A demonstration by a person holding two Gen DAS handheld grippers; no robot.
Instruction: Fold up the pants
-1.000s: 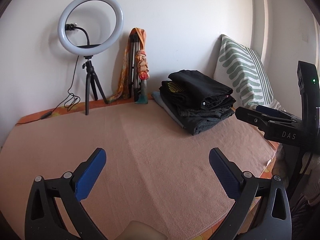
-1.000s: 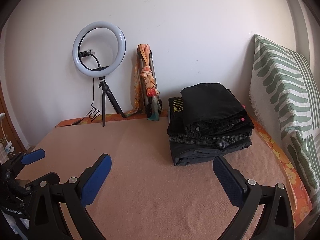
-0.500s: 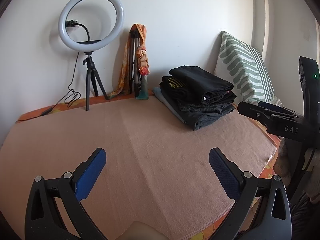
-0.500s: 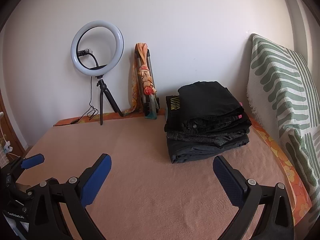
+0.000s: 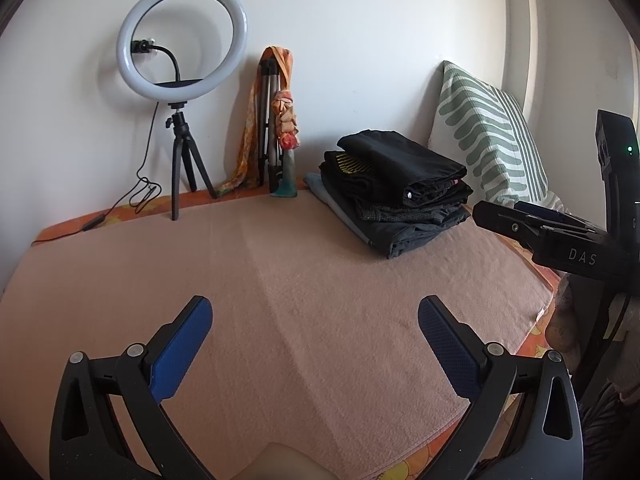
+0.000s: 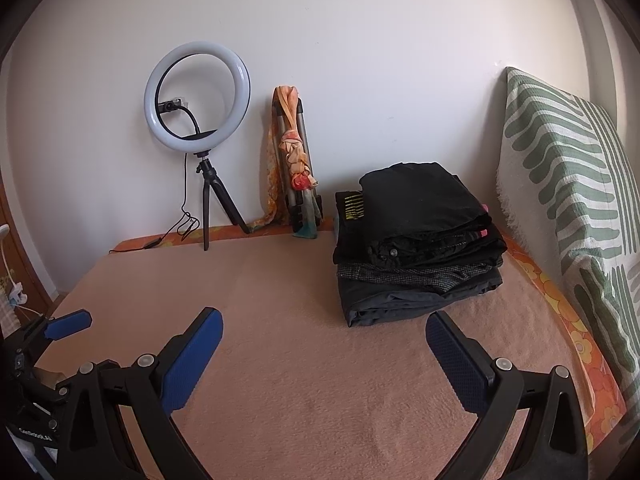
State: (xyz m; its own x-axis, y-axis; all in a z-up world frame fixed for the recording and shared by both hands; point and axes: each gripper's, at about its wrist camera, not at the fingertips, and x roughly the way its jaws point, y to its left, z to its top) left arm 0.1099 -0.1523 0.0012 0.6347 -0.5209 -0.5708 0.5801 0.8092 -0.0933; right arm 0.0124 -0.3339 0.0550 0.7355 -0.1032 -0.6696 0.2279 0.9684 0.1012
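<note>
Peach blanket [image 6: 304, 360] bears folded dark pants [image 6: 416, 248]; left gripper [image 5: 314, 332] and right gripper [image 6: 324, 344] jaws spread, empty.

Black left gripper [image 5: 314, 312] frame, blue textured jaws, silver screws, white "DAS" lettering on right gripper [image 6: 324, 324]

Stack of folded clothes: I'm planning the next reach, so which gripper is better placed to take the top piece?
Right, probably. The right gripper is open with the stack of folded clothes just ahead; from the left gripper, also open, it lies farther off to the right.
</note>
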